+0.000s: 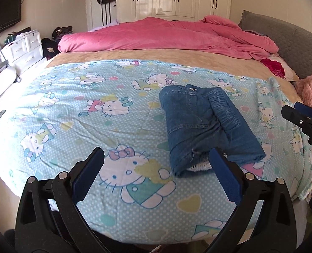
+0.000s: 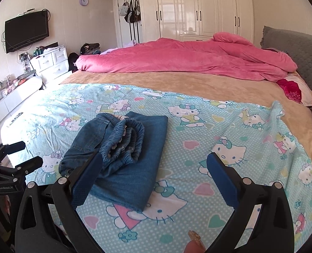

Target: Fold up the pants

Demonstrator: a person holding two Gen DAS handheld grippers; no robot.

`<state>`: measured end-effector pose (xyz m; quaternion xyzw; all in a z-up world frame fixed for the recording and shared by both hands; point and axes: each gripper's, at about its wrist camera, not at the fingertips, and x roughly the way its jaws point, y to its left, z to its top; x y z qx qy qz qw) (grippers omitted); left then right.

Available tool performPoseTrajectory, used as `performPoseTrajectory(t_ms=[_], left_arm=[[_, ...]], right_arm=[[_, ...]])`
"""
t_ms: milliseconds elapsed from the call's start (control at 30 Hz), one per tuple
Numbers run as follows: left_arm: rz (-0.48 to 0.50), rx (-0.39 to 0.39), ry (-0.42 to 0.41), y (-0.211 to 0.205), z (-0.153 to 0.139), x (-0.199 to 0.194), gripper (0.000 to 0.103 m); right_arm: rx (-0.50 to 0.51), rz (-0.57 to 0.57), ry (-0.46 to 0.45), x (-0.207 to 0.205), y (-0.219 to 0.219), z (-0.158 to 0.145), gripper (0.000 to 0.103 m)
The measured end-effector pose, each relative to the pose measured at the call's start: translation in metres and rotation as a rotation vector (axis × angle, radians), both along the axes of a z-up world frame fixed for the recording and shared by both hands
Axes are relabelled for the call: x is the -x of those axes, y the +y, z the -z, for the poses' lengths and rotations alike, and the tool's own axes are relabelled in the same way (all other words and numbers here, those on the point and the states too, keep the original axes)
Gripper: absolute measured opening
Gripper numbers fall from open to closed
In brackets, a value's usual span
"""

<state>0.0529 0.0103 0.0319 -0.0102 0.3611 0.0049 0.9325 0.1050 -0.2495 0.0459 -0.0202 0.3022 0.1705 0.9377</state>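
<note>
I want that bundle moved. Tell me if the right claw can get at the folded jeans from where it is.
Probably yes. The right claw is open and empty, with the folded jeans lying on the cartoon sheet just ahead, slightly toward its left finger. Nothing lies between them, and the left claw sits off to the side.
</note>
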Motion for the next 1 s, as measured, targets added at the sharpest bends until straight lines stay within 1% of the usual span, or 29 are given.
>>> performPoseTrajectory(t_ms=[167,267,500,800,1000], left_arm=[[0.005,-0.012,-0.009,-0.001,0.000,0.015,0.094],[0.007,0.000,-0.007,-0.002,0.001,0.020,0.094],[0.011,0.016,0.005,-0.005,0.002,0.022,0.094],[0.006,0.037,0.017,-0.003,0.002,0.023,0.094],[-0.008,0.027,0.021,-0.002,0.001,0.023,0.094]], right_arm=[[-0.011,0.005,0.011,0.016,-0.007,0.005,0.098],[0.001,0.005,0.019,0.025,-0.009,0.011,0.098],[0.001,0.011,0.047,0.028,-0.012,0.017,0.098],[0.000,0.005,0.050,0.030,-0.011,0.017,0.098],[0.000,0.003,0.052,0.030,-0.010,0.016,0.098]])
